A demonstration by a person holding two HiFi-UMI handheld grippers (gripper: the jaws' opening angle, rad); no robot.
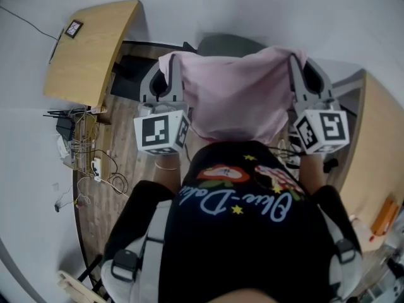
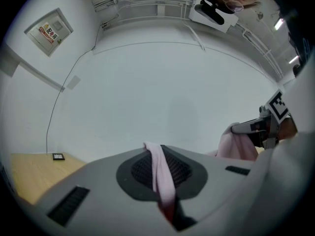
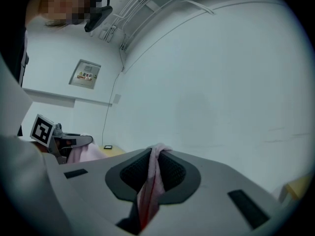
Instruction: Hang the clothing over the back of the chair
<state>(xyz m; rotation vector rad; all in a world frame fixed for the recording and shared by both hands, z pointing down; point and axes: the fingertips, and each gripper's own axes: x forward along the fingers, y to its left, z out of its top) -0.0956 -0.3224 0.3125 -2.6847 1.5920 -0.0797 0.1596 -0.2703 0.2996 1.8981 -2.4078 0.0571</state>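
Left gripper (image 2: 157, 161) is clamped tight on one top corner of the pink garment (image 1: 237, 96). Right gripper (image 3: 152, 166) pinches the other corner, on a thicker bunch. Garment is stretched between them and hangs on the near side of the chair (image 1: 230, 44) back, probably not touching it. Wooden desk (image 1: 88, 49) sits left of the chair.

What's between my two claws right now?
The pink garment, stretched from the left claw to the right claw, both shut on it; the head view shows it.
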